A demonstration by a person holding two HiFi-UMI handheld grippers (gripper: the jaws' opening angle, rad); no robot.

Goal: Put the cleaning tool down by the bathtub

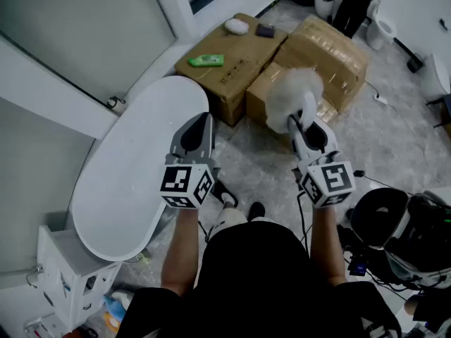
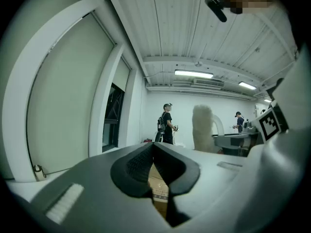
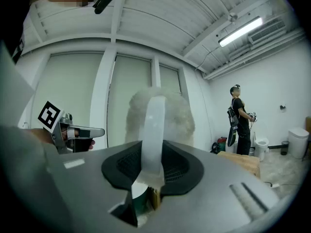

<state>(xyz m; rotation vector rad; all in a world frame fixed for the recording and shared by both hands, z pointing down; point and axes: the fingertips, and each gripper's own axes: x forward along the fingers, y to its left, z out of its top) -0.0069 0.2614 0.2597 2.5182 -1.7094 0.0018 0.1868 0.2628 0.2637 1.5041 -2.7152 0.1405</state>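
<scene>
The cleaning tool point(image 1: 292, 94) is a fluffy white duster head on a flat pale handle point(image 3: 153, 130). My right gripper point(image 1: 304, 118) is shut on that handle and holds the tool upright, over the floor in front of the cardboard boxes. In the right gripper view the handle stands pinched between the black pads point(image 3: 182, 166), with the fluffy head point(image 3: 179, 113) above. The white oval bathtub point(image 1: 134, 167) lies to the left. My left gripper point(image 1: 199, 122) hovers by the tub's right rim, shut with nothing in it. The duster point(image 2: 203, 127) also shows in the left gripper view.
Two cardboard boxes point(image 1: 232, 62) point(image 1: 324, 55) stand beyond the grippers, a green packet point(image 1: 206, 60) on the left one. A white cabinet point(image 1: 70, 273) sits at the tub's near end. Black gear and cables point(image 1: 402, 224) lie at the right. A person point(image 1: 352, 5) stands far back by a toilet point(image 1: 384, 27).
</scene>
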